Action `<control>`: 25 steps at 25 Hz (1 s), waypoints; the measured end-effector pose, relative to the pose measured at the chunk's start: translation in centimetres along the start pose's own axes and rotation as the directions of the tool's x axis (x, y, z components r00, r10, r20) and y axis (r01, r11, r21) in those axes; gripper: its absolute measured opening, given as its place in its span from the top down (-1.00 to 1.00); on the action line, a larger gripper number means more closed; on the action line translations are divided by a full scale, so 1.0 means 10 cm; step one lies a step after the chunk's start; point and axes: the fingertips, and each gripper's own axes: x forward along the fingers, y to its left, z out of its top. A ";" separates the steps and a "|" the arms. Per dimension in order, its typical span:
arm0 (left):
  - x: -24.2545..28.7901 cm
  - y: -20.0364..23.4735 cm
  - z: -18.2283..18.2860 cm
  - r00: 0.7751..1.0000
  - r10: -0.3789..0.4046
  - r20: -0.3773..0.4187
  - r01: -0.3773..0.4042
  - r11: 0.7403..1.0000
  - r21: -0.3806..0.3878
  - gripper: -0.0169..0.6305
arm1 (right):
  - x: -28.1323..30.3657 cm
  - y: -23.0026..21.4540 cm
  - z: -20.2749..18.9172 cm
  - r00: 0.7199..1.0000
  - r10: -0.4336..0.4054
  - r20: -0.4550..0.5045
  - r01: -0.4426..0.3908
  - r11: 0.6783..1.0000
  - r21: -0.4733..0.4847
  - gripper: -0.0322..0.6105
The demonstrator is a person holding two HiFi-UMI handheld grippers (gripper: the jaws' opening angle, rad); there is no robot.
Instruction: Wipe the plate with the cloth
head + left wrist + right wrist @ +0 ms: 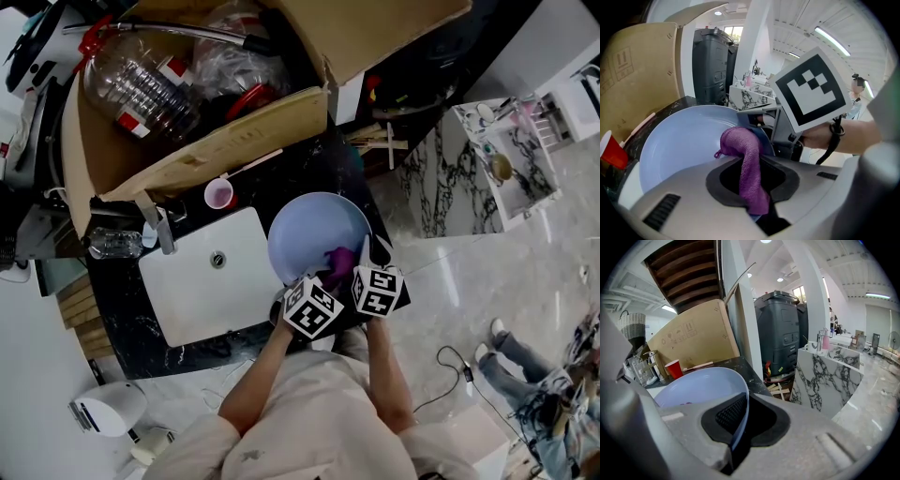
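So the right gripper has its fingers clamped on the thin rim of the plate, nothing else. The rest of the plate sticks out past the fingertips, tilted up off the counter. The left gripper is pinching the purple cloth. One end is squeezed between its fingers, and the rest is humped up just past the tips, against the inside of the plate near the rim.

My worry is that rim grip. It's a smooth edge held at one spot, so if the cloth gets pushed hard, I reckon the plate could swivel in the fingers or slide right out. Then it drops on the counter or into the sink beside it.

Second thing: the cloth looks held by a narrow strip. Drag it across with any friction and it could pull out of the fingers.

There's also a red cup beyond the far side of the plate, so a big swing might knock it.
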 end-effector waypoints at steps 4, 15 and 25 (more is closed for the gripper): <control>0.06 0.02 0.08 1.000 0.005 0.000 -0.005 1.000 0.004 0.77 | 0.00 0.00 0.00 1.000 0.014 -0.008 -0.014 1.000 0.009 0.82; 0.19 0.13 0.25 1.000 0.023 0.017 -0.022 1.000 -0.012 0.77 | 0.00 0.00 0.00 0.999 0.037 -0.024 -0.037 0.999 0.019 0.82; 0.24 0.27 0.36 0.997 0.054 0.046 -0.052 0.998 -0.040 0.76 | -0.01 0.00 0.02 0.998 0.055 -0.026 -0.055 0.998 0.013 0.82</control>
